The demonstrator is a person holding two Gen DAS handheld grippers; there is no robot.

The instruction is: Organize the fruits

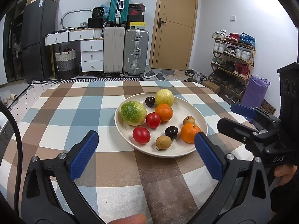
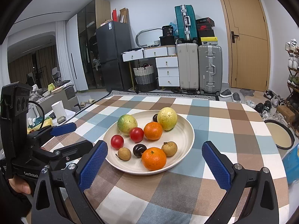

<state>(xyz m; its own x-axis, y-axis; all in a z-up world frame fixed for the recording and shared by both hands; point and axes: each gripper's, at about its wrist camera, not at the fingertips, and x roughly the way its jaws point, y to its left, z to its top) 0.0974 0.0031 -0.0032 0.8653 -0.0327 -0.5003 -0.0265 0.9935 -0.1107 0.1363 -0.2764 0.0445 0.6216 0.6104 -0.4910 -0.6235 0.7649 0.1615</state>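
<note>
Cream plate (image 2: 186,130), sitting mid-table on the checked tablecloth (image 2: 220,112), is holding: two mandarins (image 2: 153,158), two red tomatoes (image 2: 136,134), two dark plums (image 2: 139,150), two longans (image 2: 124,153), one green-yellow guava (image 2: 127,124), one yellow guava (image 2: 166,118). Left gripper (image 1: 146,155) and right gripper (image 2: 155,165) are hovering before it, jaws spread wide, gripping nothing. Lettering showing: "GenRobot" on the left gripper's body, "DAS" on the right's.

Each tool is a black plastic frame with two arms ending in blue, knurled pads. Silver screw heads sit at the arm pivots. The left tool (image 1: 146,154) trails a black cable. The right tool (image 2: 155,165) matches it; the left one's body reads "GenRobot" in white.
</note>
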